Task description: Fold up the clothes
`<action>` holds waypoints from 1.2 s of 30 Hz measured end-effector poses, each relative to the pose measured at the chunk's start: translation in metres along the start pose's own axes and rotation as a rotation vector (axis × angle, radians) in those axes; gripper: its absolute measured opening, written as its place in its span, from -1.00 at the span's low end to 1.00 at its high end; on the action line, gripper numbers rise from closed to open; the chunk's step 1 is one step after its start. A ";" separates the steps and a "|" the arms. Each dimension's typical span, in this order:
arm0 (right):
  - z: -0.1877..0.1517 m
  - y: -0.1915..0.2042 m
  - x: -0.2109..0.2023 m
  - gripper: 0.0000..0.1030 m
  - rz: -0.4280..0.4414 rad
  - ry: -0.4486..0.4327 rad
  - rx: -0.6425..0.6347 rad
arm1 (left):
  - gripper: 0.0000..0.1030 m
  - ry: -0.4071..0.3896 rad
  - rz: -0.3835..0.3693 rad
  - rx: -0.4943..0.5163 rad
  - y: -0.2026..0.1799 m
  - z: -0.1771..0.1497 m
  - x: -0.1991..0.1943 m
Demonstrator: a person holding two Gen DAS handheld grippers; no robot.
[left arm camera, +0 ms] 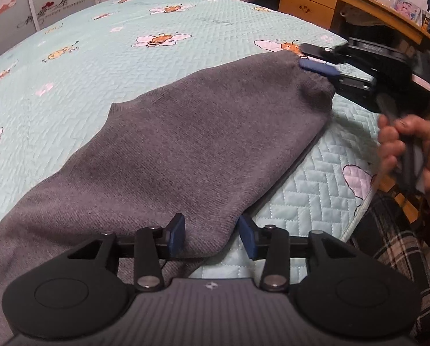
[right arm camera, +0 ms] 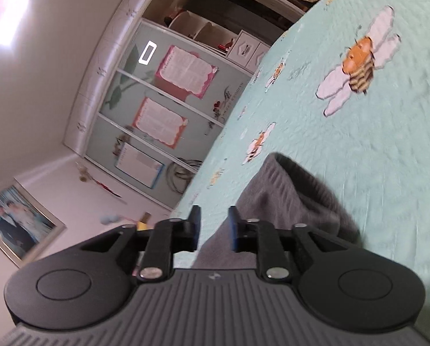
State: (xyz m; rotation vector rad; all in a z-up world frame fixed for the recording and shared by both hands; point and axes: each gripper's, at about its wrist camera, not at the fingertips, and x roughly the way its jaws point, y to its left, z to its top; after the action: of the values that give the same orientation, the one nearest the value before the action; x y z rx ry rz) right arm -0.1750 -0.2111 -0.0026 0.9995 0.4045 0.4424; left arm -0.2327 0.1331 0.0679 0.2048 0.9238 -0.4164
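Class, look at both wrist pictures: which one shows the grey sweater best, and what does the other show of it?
The left wrist view: the grey sweater lies spread across the bee-print quilt, nearly whole, from one end to the other. The right wrist view catches only one bunched, ribbed end of it, just beyond the fingers and partly hidden behind them.

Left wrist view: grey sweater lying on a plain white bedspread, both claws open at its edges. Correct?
One thing is off: the bedspread isn't plain white. It's a light teal quilt printed with bees, as the left wrist view shows. The rest holds: the grey sweater lies on it, with the left claw and right claw open at its edges.
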 end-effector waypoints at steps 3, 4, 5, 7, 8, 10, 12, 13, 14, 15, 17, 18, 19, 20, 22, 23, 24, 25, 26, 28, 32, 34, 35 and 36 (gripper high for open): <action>0.000 -0.019 0.016 -0.64 -0.077 0.015 0.012 | -0.10 -0.003 -0.009 -0.011 0.001 -0.003 -0.005; -0.004 -0.025 0.017 -1.00 -0.101 0.018 -0.004 | -0.10 -0.007 -0.015 -0.021 0.003 -0.004 -0.008; -0.006 -0.026 0.017 -1.00 -0.127 0.018 -0.032 | -0.10 -0.013 -0.020 -0.033 0.006 -0.005 -0.013; -0.008 -0.019 0.019 -1.00 -0.166 0.029 -0.083 | -0.09 -0.044 -0.037 -0.074 0.014 -0.008 -0.026; -0.008 -0.014 0.018 -1.00 -0.176 0.030 -0.107 | -0.08 -0.067 -0.044 -0.101 0.019 -0.010 -0.034; -0.011 0.001 0.014 -0.87 -0.170 0.020 -0.148 | 0.02 -0.113 -0.021 -0.162 0.035 -0.016 -0.052; -0.017 0.017 0.010 -0.87 -0.135 0.042 -0.188 | 0.08 -0.148 0.017 -0.215 0.051 -0.024 -0.069; -0.021 0.025 0.009 -0.86 -0.111 0.061 -0.208 | 0.08 -0.149 0.045 -0.218 0.057 -0.030 -0.074; -0.027 0.033 0.008 -0.85 -0.090 0.086 -0.224 | 0.09 -0.138 0.085 -0.200 0.060 -0.037 -0.077; -0.035 0.039 0.008 -0.84 -0.075 0.124 -0.233 | 0.10 -0.119 0.133 -0.173 0.061 -0.045 -0.079; -0.055 0.050 0.009 -0.84 -0.042 0.194 -0.239 | 0.10 -0.082 0.215 -0.138 0.066 -0.062 -0.080; -0.064 0.054 0.010 -0.84 -0.021 0.221 -0.233 | 0.10 -0.064 0.239 -0.145 0.069 -0.072 -0.081; -0.074 0.059 0.010 -0.84 0.000 0.248 -0.228 | 0.10 -0.052 0.251 -0.156 0.073 -0.081 -0.081; -0.082 0.063 0.010 -0.84 0.020 0.274 -0.223 | 0.10 -0.047 0.250 -0.168 0.075 -0.088 -0.081; -0.091 0.070 0.014 -0.80 0.028 0.307 -0.229 | 0.10 -0.056 0.257 -0.147 0.073 -0.093 -0.080; -0.094 0.074 0.017 -0.74 0.025 0.320 -0.234 | 0.10 -0.063 0.270 -0.115 0.069 -0.092 -0.077; -0.097 0.077 0.019 -0.69 0.022 0.334 -0.240 | 0.10 -0.071 0.282 -0.082 0.064 -0.091 -0.074; -0.100 0.081 0.021 -0.69 0.020 0.347 -0.245 | 0.10 -0.074 0.286 -0.050 0.060 -0.089 -0.071; -0.103 0.084 0.024 -0.69 0.017 0.360 -0.250 | 0.10 -0.074 0.283 -0.019 0.057 -0.087 -0.067; -0.108 0.095 0.024 -0.68 0.031 0.392 -0.286 | 0.10 -0.066 0.284 0.034 0.050 -0.085 -0.060; -0.126 0.134 0.012 -0.49 0.037 0.452 -0.558 | 0.10 -0.040 0.322 0.119 0.043 -0.086 -0.043; -0.138 0.149 0.007 -0.23 0.019 0.479 -0.707 | 0.10 -0.035 0.337 0.132 0.045 -0.087 -0.039; -0.145 0.153 0.005 -0.20 0.000 0.481 -0.788 | 0.09 -0.035 0.338 0.139 0.045 -0.088 -0.039; -0.152 0.157 0.003 -0.14 -0.020 0.484 -0.865 | 0.09 -0.035 0.338 0.149 0.045 -0.089 -0.039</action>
State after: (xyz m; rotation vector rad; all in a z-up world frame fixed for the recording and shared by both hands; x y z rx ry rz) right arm -0.2773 -0.0288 0.0600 0.0376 0.5809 0.7572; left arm -0.2982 0.2147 0.0463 0.4803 0.8058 -0.1747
